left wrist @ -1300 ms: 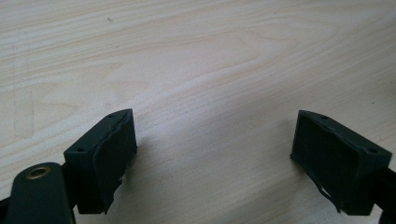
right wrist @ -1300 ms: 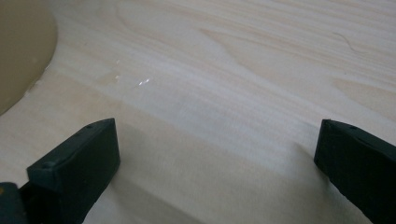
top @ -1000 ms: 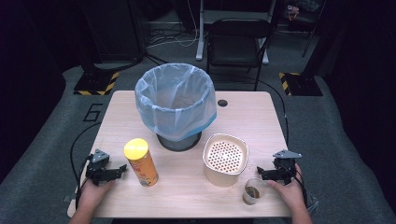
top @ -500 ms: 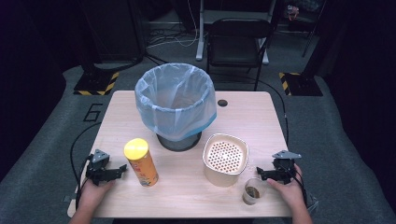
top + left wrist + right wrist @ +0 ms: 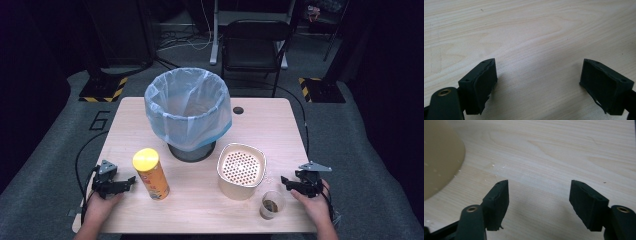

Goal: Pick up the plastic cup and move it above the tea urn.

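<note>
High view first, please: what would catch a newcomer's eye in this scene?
Most striking is the bin lined with a pale blue bag, standing at the middle of the wooden table. In front of it stand an orange canister with a yellow lid to the left and a beige container with a perforated top to the right. The left gripper and right gripper rest open at the near corners.

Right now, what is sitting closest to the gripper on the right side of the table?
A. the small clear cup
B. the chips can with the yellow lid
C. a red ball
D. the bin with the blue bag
A. In the high view the small clear cup stands just beside the right gripper, while the chips can is over by the left gripper and the bin sits farther back.
</note>
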The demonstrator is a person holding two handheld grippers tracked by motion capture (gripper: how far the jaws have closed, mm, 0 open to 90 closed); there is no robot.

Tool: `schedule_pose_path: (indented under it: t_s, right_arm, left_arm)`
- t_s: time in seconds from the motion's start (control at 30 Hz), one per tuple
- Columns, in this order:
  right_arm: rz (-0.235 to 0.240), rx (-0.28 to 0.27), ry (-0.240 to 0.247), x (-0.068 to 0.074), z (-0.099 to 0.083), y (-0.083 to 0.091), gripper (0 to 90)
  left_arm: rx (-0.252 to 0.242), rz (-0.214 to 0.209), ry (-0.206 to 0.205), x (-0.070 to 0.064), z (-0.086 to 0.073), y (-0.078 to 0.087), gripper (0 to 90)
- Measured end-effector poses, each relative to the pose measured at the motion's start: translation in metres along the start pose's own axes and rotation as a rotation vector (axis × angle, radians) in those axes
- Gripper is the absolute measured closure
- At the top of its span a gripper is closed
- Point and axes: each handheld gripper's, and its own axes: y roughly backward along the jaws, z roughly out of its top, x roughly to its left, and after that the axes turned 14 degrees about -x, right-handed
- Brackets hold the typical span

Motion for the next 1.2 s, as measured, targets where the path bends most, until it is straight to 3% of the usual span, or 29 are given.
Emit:
schedule_pose_path:
  t_s: [0.13, 0.23, 0.6, 0.67, 0.83, 1.07, 1.2]
  right_arm:
    - [0.016, -0.046, -0.028, 0.003, 0.013, 0.018, 31.0]
    - [0.039, -0.057, -0.009, 0.008, 0.022, 0.029, 29.4]
    - [0.175, -0.120, 0.014, 0.038, 0.043, 0.069, 20.0]
    - [0.204, -0.128, 0.023, 0.046, 0.045, 0.074, 19.1]
    - [0.276, -0.115, 0.051, 0.068, 0.043, 0.080, 19.4]
    - [0.310, -0.093, 0.084, 0.092, 0.032, 0.077, 15.1]
    - [0.305, -0.069, 0.104, 0.101, 0.023, 0.073, 14.5]
  left_arm:
    - [0.000, 0.000, 0.000, 0.000, 0.000, 0.000, 13.8]
    - [0.000, 0.000, 0.000, 0.000, 0.000, 0.000, 13.8]
    - [0.021, -0.009, 0.001, 0.000, 0.001, 0.001, 13.8]
    - [0.004, 0.000, -0.001, 0.000, 0.001, 0.000, 13.8]
    - [0.020, -0.007, -0.002, 0.000, 0.002, 0.000, 13.8]
    - [0.020, -0.007, -0.001, 0.000, 0.002, 0.000, 13.8]
    - [0.020, -0.007, -0.001, 0.000, 0.002, 0.000, 13.8]
